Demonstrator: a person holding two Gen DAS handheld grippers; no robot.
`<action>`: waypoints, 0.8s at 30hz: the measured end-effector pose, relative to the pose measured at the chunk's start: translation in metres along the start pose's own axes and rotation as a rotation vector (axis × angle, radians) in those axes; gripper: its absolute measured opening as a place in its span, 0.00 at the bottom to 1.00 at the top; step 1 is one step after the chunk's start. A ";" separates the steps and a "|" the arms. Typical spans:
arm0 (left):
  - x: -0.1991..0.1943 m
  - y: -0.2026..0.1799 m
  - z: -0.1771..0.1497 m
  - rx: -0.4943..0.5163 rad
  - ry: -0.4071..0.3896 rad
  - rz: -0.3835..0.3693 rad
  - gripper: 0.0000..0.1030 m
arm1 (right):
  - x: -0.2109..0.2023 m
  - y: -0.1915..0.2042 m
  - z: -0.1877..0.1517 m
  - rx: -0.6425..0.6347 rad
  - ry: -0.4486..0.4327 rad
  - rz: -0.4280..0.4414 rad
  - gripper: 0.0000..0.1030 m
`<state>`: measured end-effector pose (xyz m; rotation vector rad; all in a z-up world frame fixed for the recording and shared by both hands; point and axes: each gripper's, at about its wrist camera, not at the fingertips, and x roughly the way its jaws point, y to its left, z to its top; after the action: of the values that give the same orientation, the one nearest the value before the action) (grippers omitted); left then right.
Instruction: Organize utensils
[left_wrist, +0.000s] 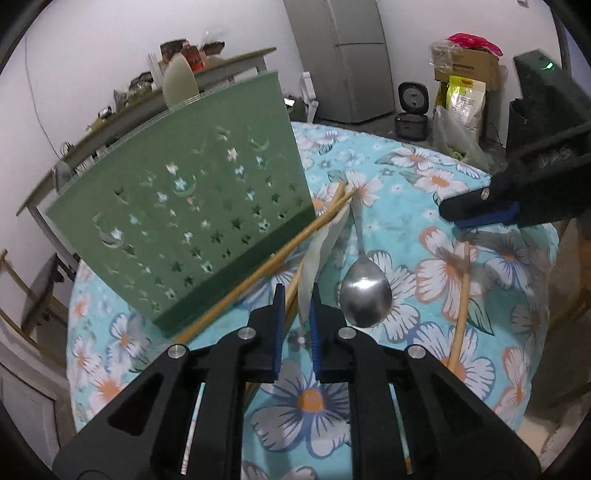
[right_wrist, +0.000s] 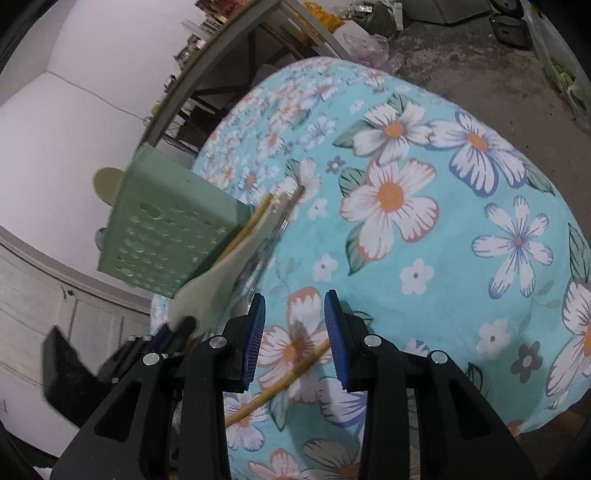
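My left gripper (left_wrist: 297, 306) is shut on the thin edge of a pale white rice paddle (left_wrist: 327, 236), which sticks up and away from the pads. The paddle (right_wrist: 218, 273) and that gripper (right_wrist: 173, 328) also show low left in the right wrist view. A pair of wooden chopsticks (left_wrist: 258, 271) lies against the green star-cut utensil holder (left_wrist: 177, 221), one passing close by the left pad. A metal spoon (left_wrist: 365, 295) rests on the floral cloth. My right gripper (right_wrist: 295, 332) is open above a single chopstick (right_wrist: 288, 380), and it appears at the right (left_wrist: 454, 218) in the left wrist view.
The round table (right_wrist: 424, 258) has a blue floral cloth and drops off close behind the holder (right_wrist: 166, 229). A cluttered side table (left_wrist: 147, 99) stands behind it. On the floor beyond are a fridge (left_wrist: 343, 55), a rice cooker (left_wrist: 412, 110) and boxes (left_wrist: 465, 70).
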<state>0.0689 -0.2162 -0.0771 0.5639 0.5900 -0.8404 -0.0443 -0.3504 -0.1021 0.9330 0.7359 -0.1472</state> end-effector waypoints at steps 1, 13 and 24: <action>-0.001 0.000 -0.002 0.001 0.003 -0.007 0.11 | -0.003 0.001 0.000 -0.003 -0.010 0.012 0.32; -0.013 0.020 -0.004 -0.101 -0.042 -0.006 0.01 | 0.022 0.029 -0.001 -0.001 0.102 0.191 0.32; -0.055 0.047 -0.006 -0.210 -0.108 -0.027 0.01 | 0.072 0.039 -0.009 0.032 0.177 0.109 0.32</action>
<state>0.0765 -0.1586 -0.0334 0.3177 0.5795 -0.8179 0.0212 -0.3066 -0.1247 1.0233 0.8455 0.0201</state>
